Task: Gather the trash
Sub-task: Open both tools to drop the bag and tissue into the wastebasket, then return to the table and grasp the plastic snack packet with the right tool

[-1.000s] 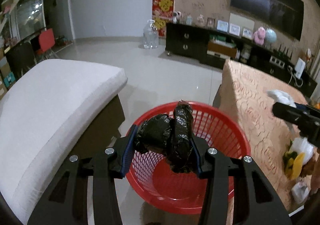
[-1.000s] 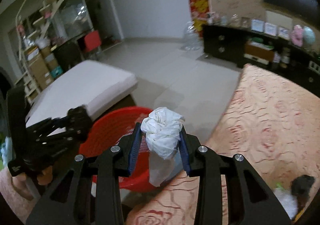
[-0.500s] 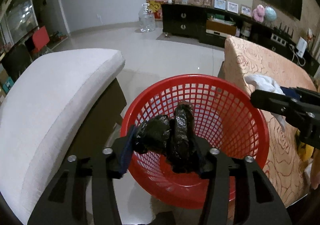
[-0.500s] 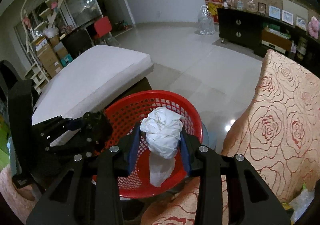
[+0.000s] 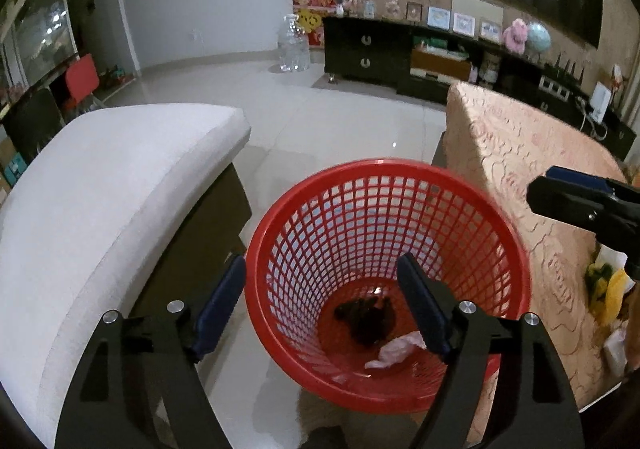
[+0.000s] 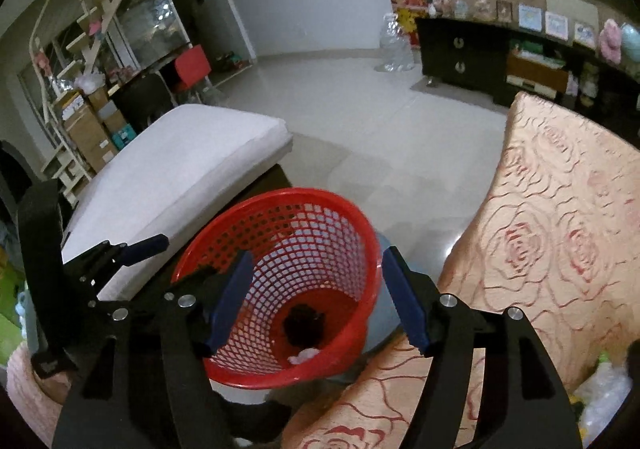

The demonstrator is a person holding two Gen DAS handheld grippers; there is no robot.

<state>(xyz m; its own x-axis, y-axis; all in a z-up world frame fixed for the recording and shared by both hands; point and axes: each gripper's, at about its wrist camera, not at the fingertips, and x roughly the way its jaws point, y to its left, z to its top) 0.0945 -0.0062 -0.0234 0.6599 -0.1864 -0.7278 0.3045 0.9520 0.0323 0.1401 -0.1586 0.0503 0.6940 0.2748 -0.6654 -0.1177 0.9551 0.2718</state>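
Both tongs hang over the red mesh basket (image 5: 384,285), which stands on the floor betw. the white cushioned seat (image 5: 112,201) and the rose-pattern bench (image 5: 532,185). Left tongs (image 5: 320,301) opening, nothing betw. the pads. Right tongs (image 6: 316,301) opening too, also empty. Black bag wad (image 5: 362,319) and white tissue (image 5: 394,351) lie at the basket bottom, touching. More litter, yellow-green wrapper (image 5: 608,285) etc., sits at the bench's near right edge. Risks, as I judge: a tong tip clips the rim on the way out and tips the light basket; thin wrappers slip when pinched.
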